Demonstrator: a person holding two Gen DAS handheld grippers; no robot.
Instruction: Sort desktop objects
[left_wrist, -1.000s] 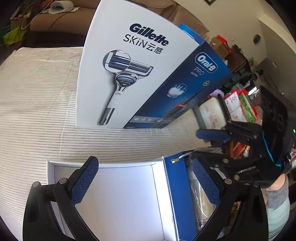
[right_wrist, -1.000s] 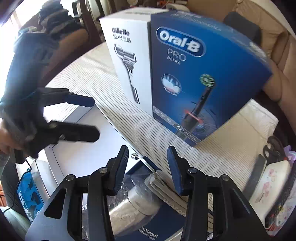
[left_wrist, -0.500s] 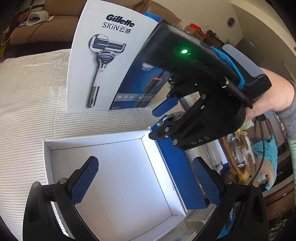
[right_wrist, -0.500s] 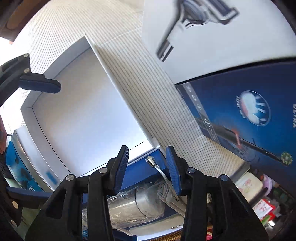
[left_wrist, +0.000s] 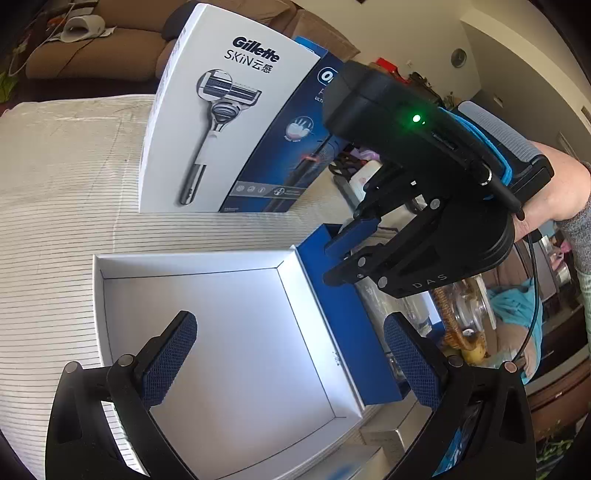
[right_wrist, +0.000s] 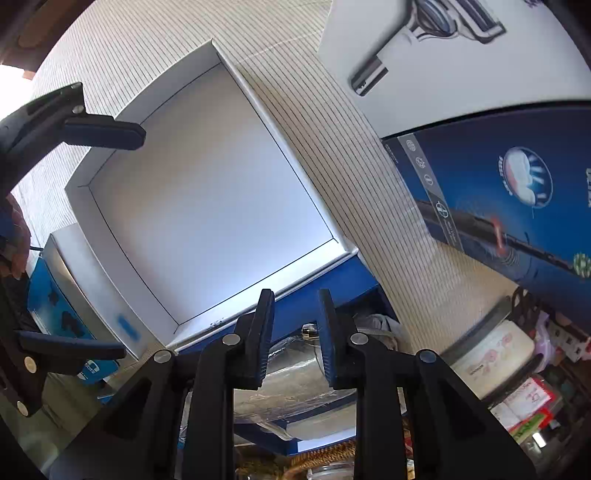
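My right tool is closing over the blue box, nothing pinched yet; the metal-tipped cable inside looks limp and slippery, so I'd grip its plug. My left tool gapes above the white tray.

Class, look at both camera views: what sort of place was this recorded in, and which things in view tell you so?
Probably a home living room. A brown sofa stands behind a table under a striped cloth, which holds shop-bought razor and toothbrush boxes, with household clutter at the table's edge.
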